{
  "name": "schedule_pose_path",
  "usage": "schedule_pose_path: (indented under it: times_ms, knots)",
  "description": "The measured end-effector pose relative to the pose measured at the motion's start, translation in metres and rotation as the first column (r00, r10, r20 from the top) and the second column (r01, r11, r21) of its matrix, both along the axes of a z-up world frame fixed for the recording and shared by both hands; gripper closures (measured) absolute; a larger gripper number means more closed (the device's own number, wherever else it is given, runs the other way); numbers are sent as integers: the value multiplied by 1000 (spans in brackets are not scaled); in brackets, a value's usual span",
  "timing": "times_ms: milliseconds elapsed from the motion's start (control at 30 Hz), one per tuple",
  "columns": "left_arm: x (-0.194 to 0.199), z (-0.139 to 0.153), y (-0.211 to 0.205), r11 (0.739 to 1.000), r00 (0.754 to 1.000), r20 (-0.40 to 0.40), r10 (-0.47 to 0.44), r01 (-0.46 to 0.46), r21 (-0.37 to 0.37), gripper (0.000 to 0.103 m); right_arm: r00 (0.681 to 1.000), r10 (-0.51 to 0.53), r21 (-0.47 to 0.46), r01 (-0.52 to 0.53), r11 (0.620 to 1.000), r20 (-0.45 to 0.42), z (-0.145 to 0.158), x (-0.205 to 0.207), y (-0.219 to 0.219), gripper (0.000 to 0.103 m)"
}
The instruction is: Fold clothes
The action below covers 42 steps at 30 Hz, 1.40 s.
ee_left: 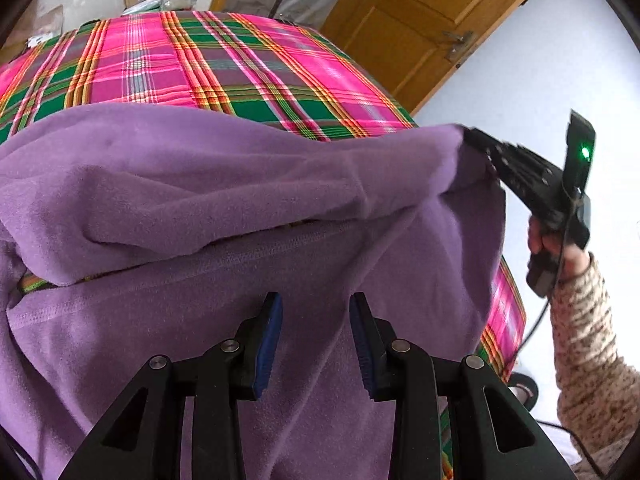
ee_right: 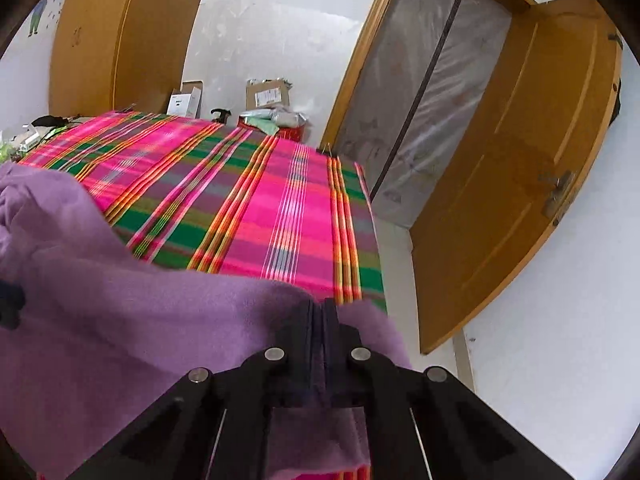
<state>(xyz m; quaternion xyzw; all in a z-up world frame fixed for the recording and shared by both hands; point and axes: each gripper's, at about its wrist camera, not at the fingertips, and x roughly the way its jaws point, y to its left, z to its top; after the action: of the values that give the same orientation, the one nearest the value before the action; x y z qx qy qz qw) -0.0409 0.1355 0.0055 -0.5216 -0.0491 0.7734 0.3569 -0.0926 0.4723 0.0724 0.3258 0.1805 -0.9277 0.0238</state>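
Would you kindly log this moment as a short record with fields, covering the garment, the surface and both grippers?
garment: purple fleece garment, partly folded over itself
surface: pink and green plaid cloth
left gripper: open, fingers apart over the fleece, nothing clamped
right gripper: shut on the garment's edge, lifting it
background: wooden door, cardboard boxes by the wall

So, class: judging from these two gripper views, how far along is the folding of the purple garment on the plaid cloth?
Done: one layer of the purple fleece garment already lies doubled over another. In hand: the right gripper is shut on a fleece edge and lifts it above the plaid cloth; the left gripper hovers open over the near layer. Left: the fleece looks bunched and uneven, so flattening and further folds seem to remain.
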Motion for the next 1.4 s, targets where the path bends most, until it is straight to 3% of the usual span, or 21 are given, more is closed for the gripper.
schedule_pose_path:
  times_ms: [167, 367, 400, 467, 533, 600, 700, 800, 1000, 1133, 1233, 1300, 1400]
  knots:
    - [1, 0, 0, 1000, 1000, -14, -15, 15, -4, 67, 1000, 3, 18, -4, 1000, 6, -1, -25, -3, 98]
    - [-4, 1, 0, 1000, 1000, -9, -14, 14, 3, 67, 996, -27, -27, 30, 999, 84, -13, -44, 5, 98]
    - [-4, 1, 1, 1000, 1000, -7, -11, 11, 3, 67, 995, -35, -57, 40, 998, 90, -12, -43, 7, 96]
    - [-6, 2, 4, 1000, 1000, -11, -9, 9, -6, 67, 994, -53, -133, 66, 989, 99, -8, -40, 14, 82]
    - [-8, 3, 5, 1000, 1000, -11, -5, 5, -8, 67, 992, -85, -254, 106, 961, 95, 1, -27, 30, 69]
    - [-10, 3, 6, 1000, 1000, -9, 1, -1, -6, 67, 988, -124, -376, 148, 915, 89, 10, -6, 48, 66]
    - [-13, 5, 9, 1000, 1000, -20, 8, -8, -11, 67, 979, -194, -441, 202, 874, 66, 17, 33, 68, 66]
    - [-14, 9, 15, 1000, 999, -42, 4, -5, -24, 67, 961, -263, -476, 271, 836, 85, 12, 67, 82, 64]
    - [-16, 19, 30, 1000, 998, -55, -21, 21, -3, 67, 936, -325, -491, 348, 798, 135, -7, 97, 98, 64]
    - [-18, 26, 44, 999, 997, -65, -39, 40, 5, 67, 948, -292, -518, 316, 795, 129, -6, 91, 98, 64]
    - [-22, 32, 50, 1000, 997, -83, -2, 4, 26, 67, 928, -310, -586, 372, 720, 208, -9, 85, 96, 64]
    - [-27, 33, 57, 999, 997, -75, 3, 1, 43, 67, 933, -284, -654, 357, 667, 220, -14, 88, 90, 64]
    - [-29, 31, 69, 999, 998, -65, -15, 17, 33, 67, 934, -260, -652, 358, 668, 246, -26, 84, 76, 64]
